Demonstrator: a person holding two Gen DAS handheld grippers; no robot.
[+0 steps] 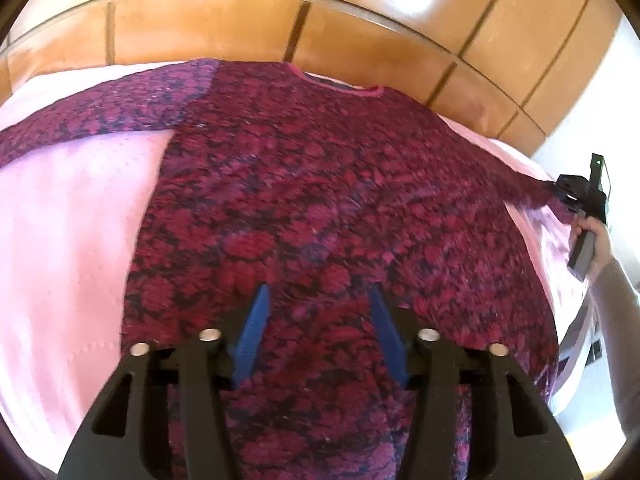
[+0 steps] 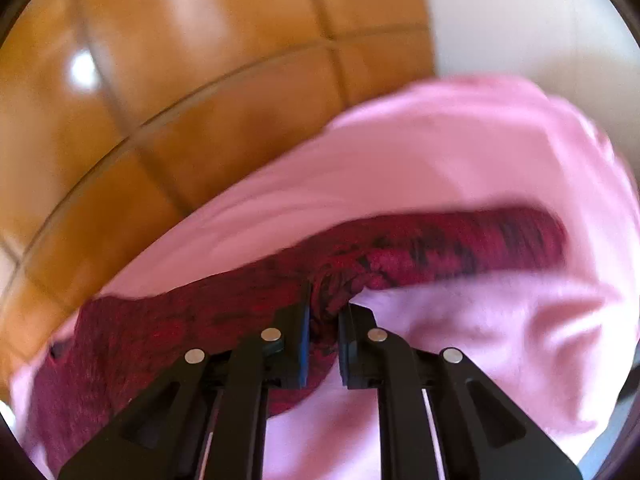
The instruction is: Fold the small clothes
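A red and dark purple patterned knit sweater (image 1: 320,200) lies spread flat on a pink bedspread (image 1: 72,220), neckline at the far side, its left sleeve stretched out to the left. My left gripper (image 1: 318,300) is open and empty, hovering above the sweater's lower body. My right gripper (image 2: 325,308) is shut on the sweater's right sleeve (image 2: 440,248), pinching bunched knit between its jaws. The right gripper also shows in the left wrist view (image 1: 568,196), at the sleeve's end at the right edge of the bed.
A wooden panelled headboard (image 1: 280,20) stands behind the bed. The bed's right edge and a white wall (image 2: 540,20) lie to the right. The pink bedspread (image 2: 400,160) is rumpled near the sleeve.
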